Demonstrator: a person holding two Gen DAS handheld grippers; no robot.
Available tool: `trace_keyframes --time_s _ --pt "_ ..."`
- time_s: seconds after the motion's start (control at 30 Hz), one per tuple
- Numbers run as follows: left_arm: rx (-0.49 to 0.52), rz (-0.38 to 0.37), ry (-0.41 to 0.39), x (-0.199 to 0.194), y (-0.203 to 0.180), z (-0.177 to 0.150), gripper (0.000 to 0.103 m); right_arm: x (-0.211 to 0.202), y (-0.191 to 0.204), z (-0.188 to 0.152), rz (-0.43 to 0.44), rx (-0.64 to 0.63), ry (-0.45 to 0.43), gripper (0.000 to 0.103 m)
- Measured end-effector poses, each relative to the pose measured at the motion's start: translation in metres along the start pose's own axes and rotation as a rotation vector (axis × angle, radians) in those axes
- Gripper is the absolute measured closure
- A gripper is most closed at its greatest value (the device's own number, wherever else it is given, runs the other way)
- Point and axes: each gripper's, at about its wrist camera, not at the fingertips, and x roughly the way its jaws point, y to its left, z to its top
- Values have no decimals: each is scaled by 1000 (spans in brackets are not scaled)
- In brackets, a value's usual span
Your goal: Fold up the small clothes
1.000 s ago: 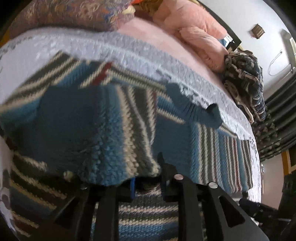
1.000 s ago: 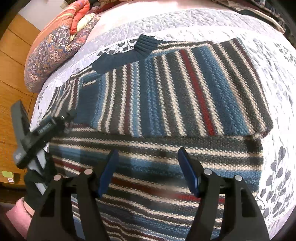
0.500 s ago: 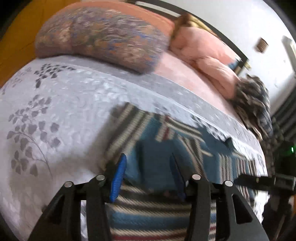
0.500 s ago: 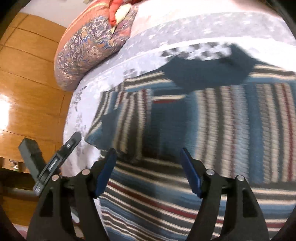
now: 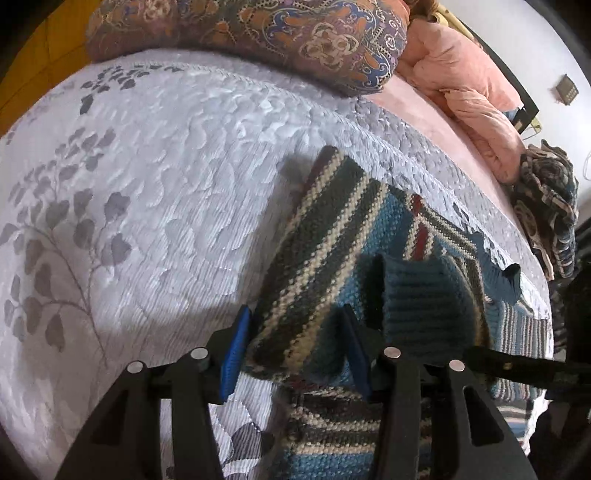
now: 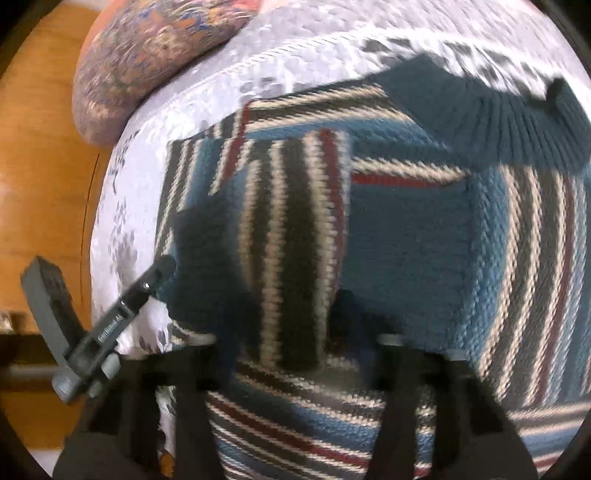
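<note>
A striped knit sweater (image 5: 332,258) in blue, grey, cream and red lies part folded on the bed, its dark blue ribbed cuff (image 5: 424,295) lying on top. My left gripper (image 5: 295,349) is open at the sweater's left edge, its blue pads (image 5: 232,350) straddling the folded edge. In the right wrist view, which is blurred, the sweater (image 6: 388,240) fills the frame. My right gripper (image 6: 291,328) is low over it and open, with a striped fold between its dark fingers (image 6: 354,317). The left gripper (image 6: 110,321) shows at that view's left.
A pale quilted bedspread (image 5: 147,203) with grey leaf prints covers the bed. A paisley pillow (image 5: 258,33) and pink bedding (image 5: 461,85) lie at the far side, with a heap of dark patterned clothes (image 5: 546,206) at the right. A wooden floor (image 6: 44,166) lies left of the bed.
My left gripper let go of the raised sweater flap, pulled back, and now stands open at the sweater's left edge. My right gripper swung left and came down closer to the sweater.
</note>
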Motion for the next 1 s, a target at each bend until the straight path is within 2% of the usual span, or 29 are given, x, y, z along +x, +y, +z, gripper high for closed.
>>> trace_keyframes --time_s 0.07,0.2,0.37,0.47,0.6,0.7,0.83,0.87,0.9,0.93,1.0 --pt "-4 -7 -11 -8 0 2 55 -7 2 1 21 -15 -9 84" --pt "15 -54 -48 -28 -12 7 55 -53 -5 0 70 -16 -67 84" --pt "83 -112 -35 -26 -40 8 55 -87 -29 0 9 -21 -110 84" --pt "116 -117 -11 -13 -56 2 55 -86 -58 0 -40 35 -107 84" --pt "154 -71 24 9 -68 -8 55 -62 -82 -2 -61 90 -75 83" --pt "187 -43 14 14 -72 -12 54 -46 -95 -7 -70 122 -55 80" --pt "203 -41 19 17 -74 -12 50 -43 -98 -7 -59 139 -54 79" --pt "203 -42 23 17 -75 -11 50 -44 -97 -7 -64 134 -53 76" --pt "200 -44 25 17 -74 -12 50 -48 -95 -7 -81 128 -56 74" --pt "192 -51 30 15 -73 -10 50 -53 -92 -7 -103 122 -67 68" --pt "178 -66 32 10 -70 -7 50 -72 -83 -10 -178 98 -138 66"
